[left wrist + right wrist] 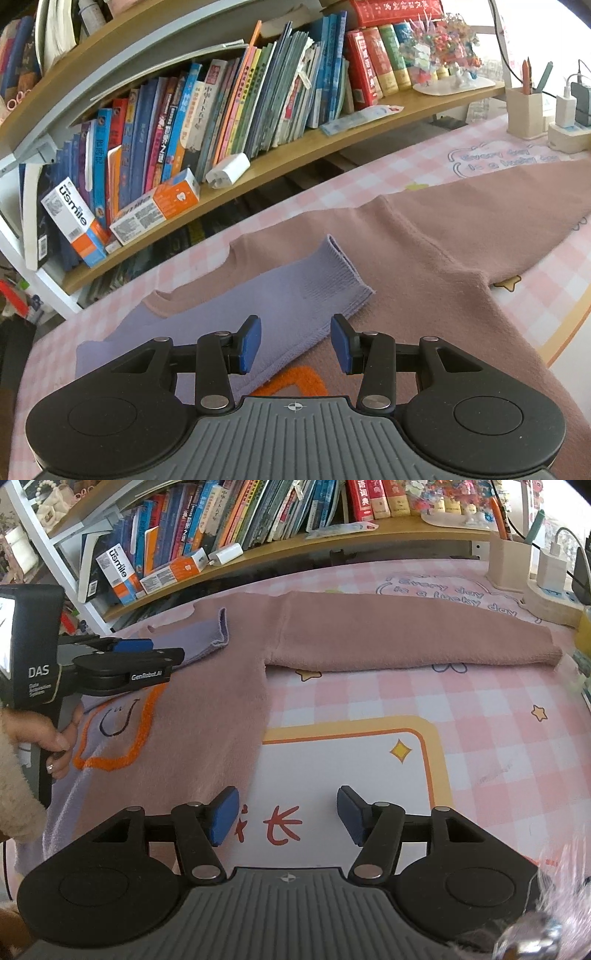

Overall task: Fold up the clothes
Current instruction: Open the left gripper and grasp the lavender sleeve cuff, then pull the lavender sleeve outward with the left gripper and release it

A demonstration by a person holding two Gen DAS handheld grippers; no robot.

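A pink sweater with an orange-outlined face patch lies flat on the table. Its lilac left sleeve is folded across the chest, cuff pointing to the far side. Its pink right sleeve stretches straight out to the right. My left gripper is open and empty, hovering just above the lilac sleeve; it also shows in the right wrist view, held by a hand. My right gripper is open and empty, over the mat just right of the sweater's hem edge.
A pink checked table mat covers the table. A curved bookshelf with several books and boxes stands along the far edge. A pen holder, a white charger and a power strip stand at the far right.
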